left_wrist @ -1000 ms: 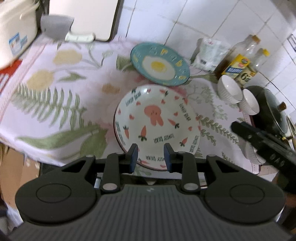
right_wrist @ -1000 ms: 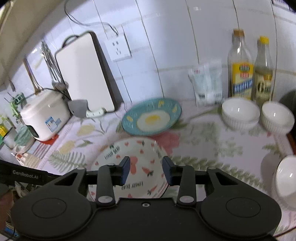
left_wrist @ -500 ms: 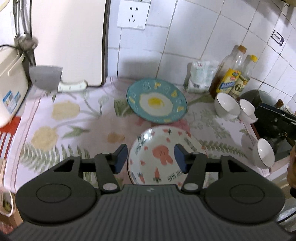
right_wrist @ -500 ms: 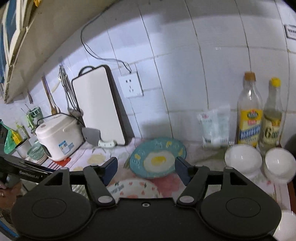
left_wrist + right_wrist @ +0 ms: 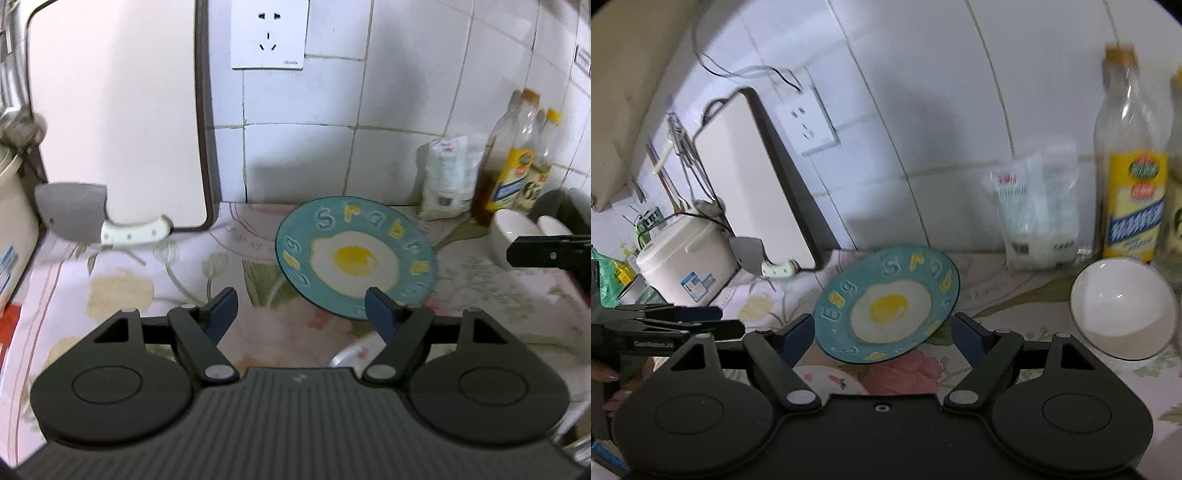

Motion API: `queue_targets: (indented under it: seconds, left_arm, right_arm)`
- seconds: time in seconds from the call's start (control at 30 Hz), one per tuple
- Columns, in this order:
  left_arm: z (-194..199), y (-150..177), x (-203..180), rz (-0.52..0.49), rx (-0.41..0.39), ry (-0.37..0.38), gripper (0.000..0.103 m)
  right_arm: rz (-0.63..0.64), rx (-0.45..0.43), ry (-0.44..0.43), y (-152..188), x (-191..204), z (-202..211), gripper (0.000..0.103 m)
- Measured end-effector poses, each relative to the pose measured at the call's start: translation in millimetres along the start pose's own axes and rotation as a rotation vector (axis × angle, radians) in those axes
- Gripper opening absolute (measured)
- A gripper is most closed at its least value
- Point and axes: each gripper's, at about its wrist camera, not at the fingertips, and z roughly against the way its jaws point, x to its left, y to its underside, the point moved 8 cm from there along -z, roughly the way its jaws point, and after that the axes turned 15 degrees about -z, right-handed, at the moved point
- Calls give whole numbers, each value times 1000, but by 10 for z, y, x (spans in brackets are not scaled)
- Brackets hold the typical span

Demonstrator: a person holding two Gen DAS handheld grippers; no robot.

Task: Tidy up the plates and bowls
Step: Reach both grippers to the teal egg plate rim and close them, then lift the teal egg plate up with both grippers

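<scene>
Judging by how things lie, the sorting has hardly begun: the teal egg plate (image 5: 886,306) lies alone on the floral counter (image 5: 122,288), just in front of the wall socket (image 5: 269,34). The carrot-print plate (image 5: 827,380) sits separately, nearer the cameras than the egg plate, only its rim showing. A white bowl (image 5: 1123,306) stands to the egg plate's right, unstacked, with another bowl's edge barely visible beyond it.

The left gripper (image 5: 301,308) has just been spreading its fingers and now holds them wide with nothing between them. The right gripper (image 5: 882,334) has done likewise; its wide fingers frame the egg plate's near edge in the view without pressing it.

Raised letters ring the egg plate, "egg" among them. The socket's small brand mark and the yellow labels on the oil bottle (image 5: 1130,177) are too blurred to read.
</scene>
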Motion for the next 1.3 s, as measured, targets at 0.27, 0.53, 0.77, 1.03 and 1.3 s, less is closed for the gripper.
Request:
queue_targets:
  seconds: [0.27, 0.53, 0.77, 1.03, 1.3]
  left_arm:
    - [-599, 46, 84, 21, 70, 46, 76]
    - [-1004, 22, 64, 153, 163, 115, 59]
    - [-1283, 93, 59, 246, 255, 145, 27]
    - [-1346, 125, 50, 320, 243, 186, 17]
    - [-1322, 93, 18, 290, 246, 140, 18]
  right_arm:
    - [-110, 96, -14, 32, -305, -492, 83]
    - [-155, 139, 12, 19, -434, -869, 79]
    - [-217, 176, 15, -17, -539, -1105, 48]
    - [-181, 183, 61, 4, -583, -1226, 20]
    - [-213, 184, 87, 4, -581, -1301, 19]
